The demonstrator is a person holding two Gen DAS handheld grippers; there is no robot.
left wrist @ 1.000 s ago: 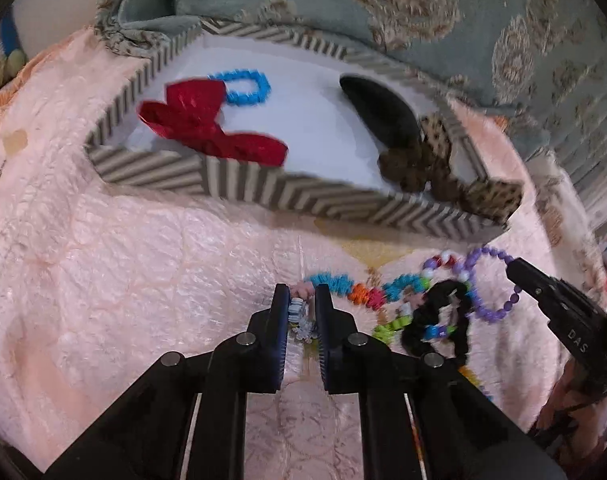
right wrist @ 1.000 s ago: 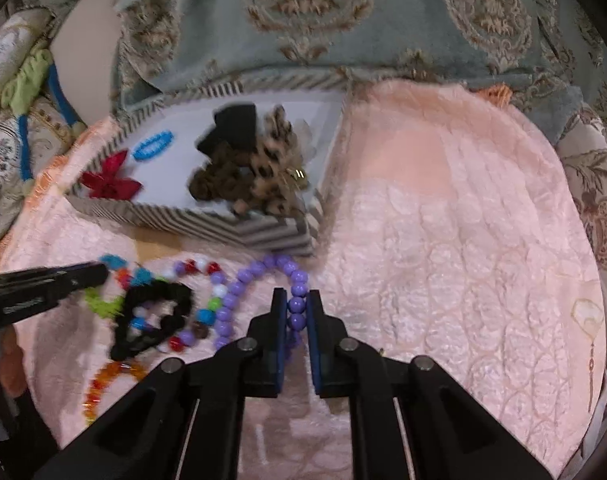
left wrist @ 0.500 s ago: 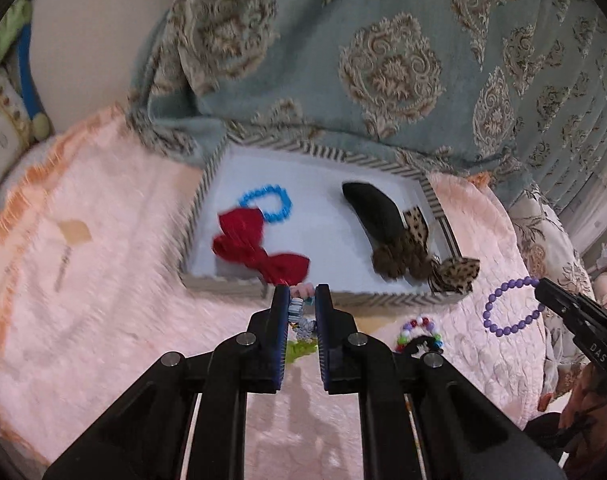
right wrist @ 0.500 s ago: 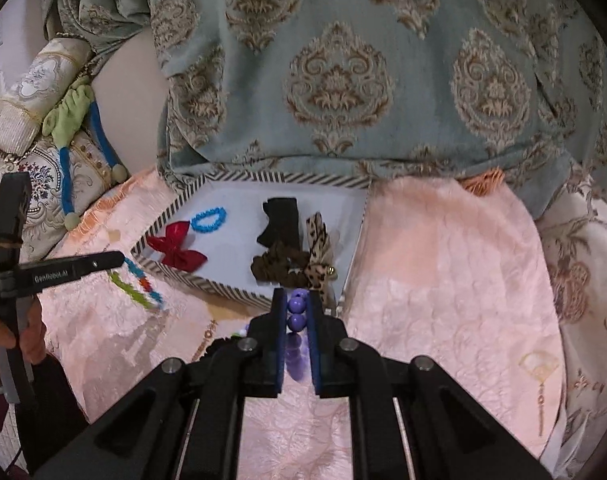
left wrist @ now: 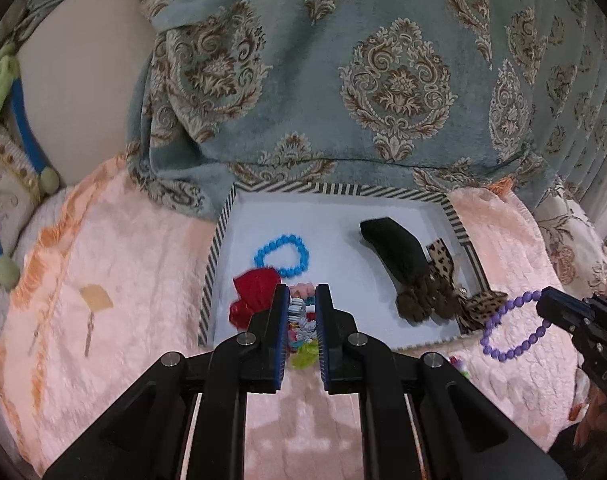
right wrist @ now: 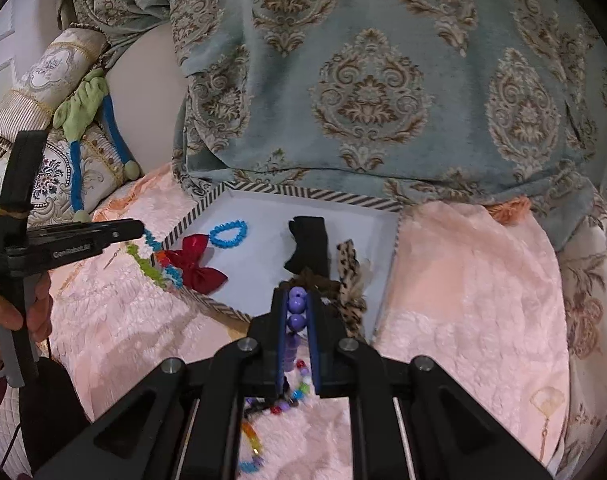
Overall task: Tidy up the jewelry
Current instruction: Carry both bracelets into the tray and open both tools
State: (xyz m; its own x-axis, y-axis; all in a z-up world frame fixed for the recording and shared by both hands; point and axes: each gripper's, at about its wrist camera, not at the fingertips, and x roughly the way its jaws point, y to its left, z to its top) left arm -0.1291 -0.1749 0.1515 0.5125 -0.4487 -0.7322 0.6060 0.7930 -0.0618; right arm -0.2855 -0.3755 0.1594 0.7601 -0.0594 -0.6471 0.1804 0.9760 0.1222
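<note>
The left gripper (left wrist: 299,312) clamps a multicoloured bead string (right wrist: 153,258) at the striped tray's (left wrist: 211,280) near-left edge; the right gripper (right wrist: 297,314) pinches a purple bead bracelet (left wrist: 511,330) beside the tray's near-right corner.

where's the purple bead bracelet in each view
Left wrist view: purple bead bracelet hangs at the right edge from the right claw, just beyond the striped tray's right corner.
Right wrist view: purple bead bracelet sits bottom centre, pinched between the right claw's pads.
Shared landmark: the blue bead bracelet inside the tray.
</note>
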